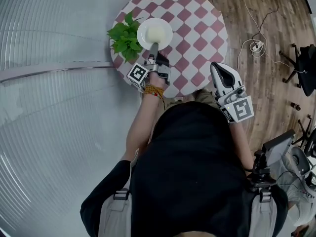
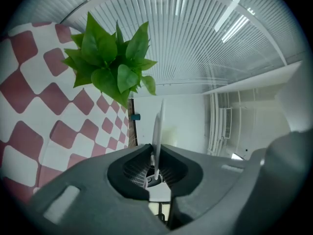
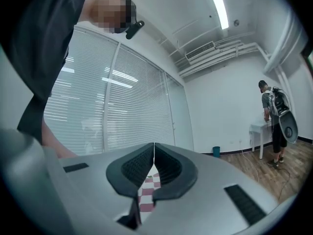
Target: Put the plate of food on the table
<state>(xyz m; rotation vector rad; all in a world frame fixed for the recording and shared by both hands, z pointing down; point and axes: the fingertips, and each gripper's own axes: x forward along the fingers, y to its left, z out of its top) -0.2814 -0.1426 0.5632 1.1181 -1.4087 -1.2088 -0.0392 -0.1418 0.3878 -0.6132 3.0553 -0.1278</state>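
Note:
A white plate (image 1: pixel 154 33) with pale food lies over the round checkered table (image 1: pixel 197 28), beside a green leafy plant (image 1: pixel 124 38). My left gripper (image 1: pixel 154 51) is shut on the plate's near rim; in the left gripper view the plate's edge (image 2: pixel 157 131) stands thin between the pads. My right gripper (image 1: pixel 220 75) hangs at the table's near right edge, tilted upward, shut with nothing between its pads (image 3: pixel 153 163).
Wooden floor lies right of the table, with a white cable and power strip (image 1: pixel 256 46). Chair bases (image 1: pixel 303 68) stand at the far right. A curved blind wall fills the left. A person (image 3: pixel 274 121) stands by a white desk far off.

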